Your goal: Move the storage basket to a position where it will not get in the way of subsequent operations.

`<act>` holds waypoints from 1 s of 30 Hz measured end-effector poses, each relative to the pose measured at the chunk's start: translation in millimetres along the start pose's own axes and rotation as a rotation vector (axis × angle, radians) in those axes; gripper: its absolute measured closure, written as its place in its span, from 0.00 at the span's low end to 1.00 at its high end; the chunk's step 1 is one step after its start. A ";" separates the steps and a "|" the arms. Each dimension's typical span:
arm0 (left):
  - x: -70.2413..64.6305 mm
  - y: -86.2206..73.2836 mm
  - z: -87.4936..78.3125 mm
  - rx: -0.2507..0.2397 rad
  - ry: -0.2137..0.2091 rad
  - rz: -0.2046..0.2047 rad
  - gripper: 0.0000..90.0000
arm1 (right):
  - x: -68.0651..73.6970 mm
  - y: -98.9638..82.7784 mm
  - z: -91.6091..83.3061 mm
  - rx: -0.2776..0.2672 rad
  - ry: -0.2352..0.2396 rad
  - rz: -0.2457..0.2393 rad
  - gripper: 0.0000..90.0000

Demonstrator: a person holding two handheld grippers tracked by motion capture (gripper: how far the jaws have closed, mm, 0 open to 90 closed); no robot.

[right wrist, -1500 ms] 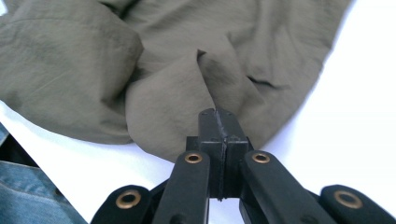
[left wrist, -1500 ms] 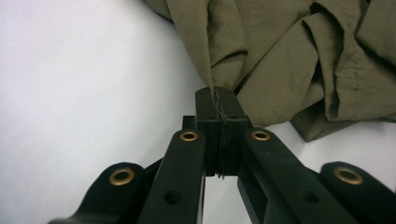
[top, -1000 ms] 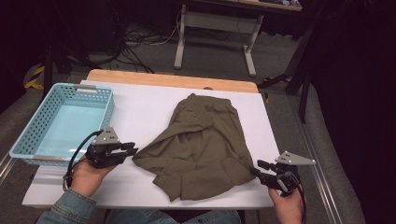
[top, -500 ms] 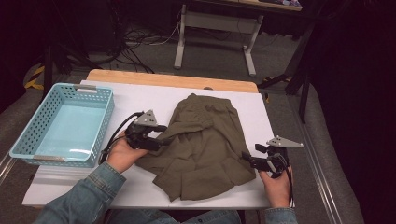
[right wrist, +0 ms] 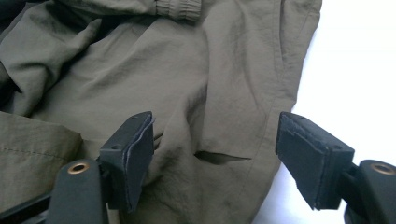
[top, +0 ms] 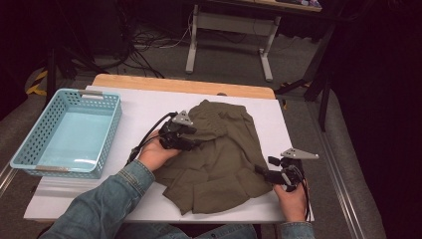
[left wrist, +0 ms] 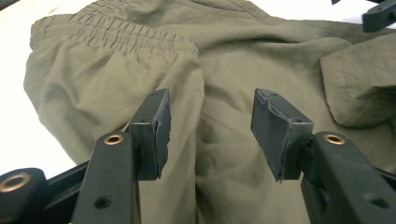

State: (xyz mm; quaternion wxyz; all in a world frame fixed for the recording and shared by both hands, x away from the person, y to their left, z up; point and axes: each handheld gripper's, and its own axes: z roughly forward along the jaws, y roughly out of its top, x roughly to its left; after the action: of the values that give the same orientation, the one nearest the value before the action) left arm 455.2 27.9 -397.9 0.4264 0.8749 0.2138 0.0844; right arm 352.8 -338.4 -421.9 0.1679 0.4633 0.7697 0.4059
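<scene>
The olive garment (top: 219,154) is spread mid-tabletop; the left gripper (left wrist: 210,135) and right gripper (right wrist: 215,158) are held part-open over it, nothing gripped, jaws having just been opening.

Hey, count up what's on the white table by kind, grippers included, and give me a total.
Garment, olive green: 1
Basket, light blue: 1
Grippers, black, both open: 2, the left gripper and the right gripper
Total: 4
</scene>
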 end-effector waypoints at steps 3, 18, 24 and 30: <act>-0.3 4.7 11.1 0.018 0.006 0.013 0.53 | 0.8 -0.2 1.1 0.003 0.004 -0.004 0.32; 8.2 3.1 49.4 0.114 0.074 0.029 0.77 | -3.7 2.6 5.3 0.011 0.020 -0.003 0.31; 9.4 6.8 33.9 0.073 0.134 0.042 0.99 | -3.8 3.4 7.9 0.021 0.018 -0.010 0.33; 31.2 6.7 4.6 -0.029 0.222 -0.039 0.99 | -7.7 3.7 6.7 0.020 0.012 -0.005 0.34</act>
State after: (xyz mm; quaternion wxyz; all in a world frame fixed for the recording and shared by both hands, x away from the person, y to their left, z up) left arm 486.7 34.9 -396.6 0.4142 0.8495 0.2756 0.1754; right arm 363.1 -340.9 -424.0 0.1596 0.4606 0.7758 0.4007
